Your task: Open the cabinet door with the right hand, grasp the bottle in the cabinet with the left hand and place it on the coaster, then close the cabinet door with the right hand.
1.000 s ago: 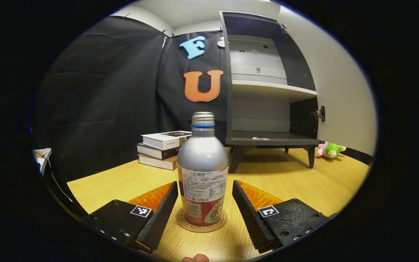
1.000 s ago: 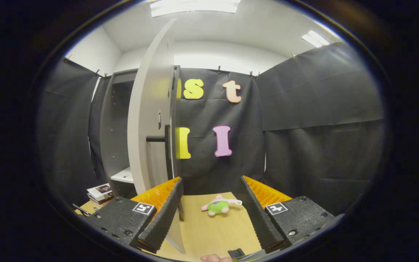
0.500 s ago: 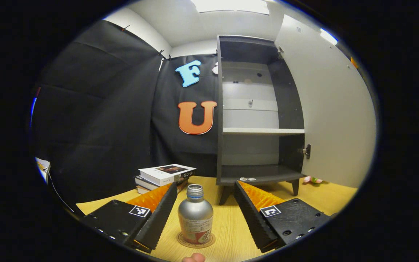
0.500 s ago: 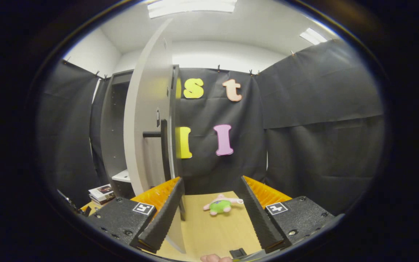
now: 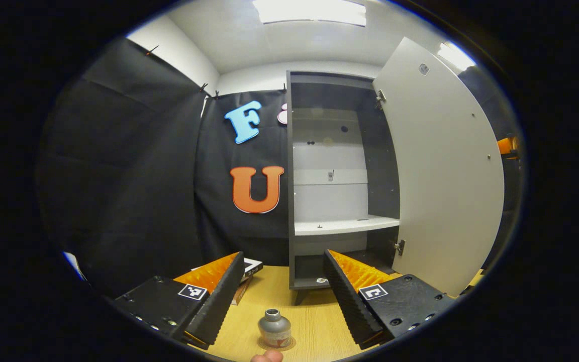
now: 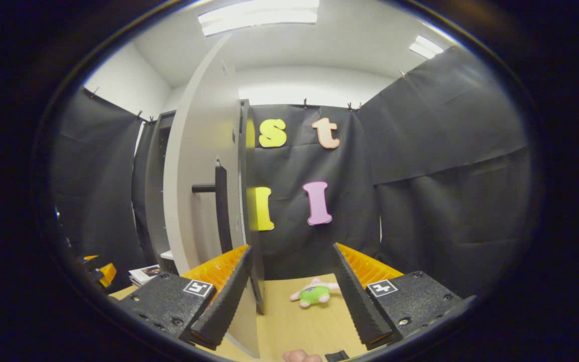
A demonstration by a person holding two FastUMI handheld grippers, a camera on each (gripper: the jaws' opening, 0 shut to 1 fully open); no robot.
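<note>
The silver bottle [image 5: 275, 328] stands upright on the round coaster [image 5: 289, 345] on the wooden table, low in the left gripper view. My left gripper [image 5: 282, 291] is open, raised well above and behind the bottle, with nothing between its fingers. The dark cabinet [image 5: 340, 181] stands open behind, its pale door [image 5: 445, 171] swung out to the right. In the right gripper view the door [image 6: 194, 201] is edge-on at left, with its black bar handle [image 6: 219, 206] facing me. My right gripper [image 6: 294, 291] is open beside the door's edge, touching nothing.
A stack of books [image 5: 249, 269] lies left of the cabinet on the table [image 5: 314, 322]. A green and pink plush toy [image 6: 314, 294] lies on the table ahead of the right gripper. The left gripper [image 6: 99, 269] peeks in at the far left of the right gripper view.
My left gripper has pulled back and up from the bottle, which stays on the coaster and looks much smaller. The right gripper view has shifted slightly, the door handle now a little nearer.
</note>
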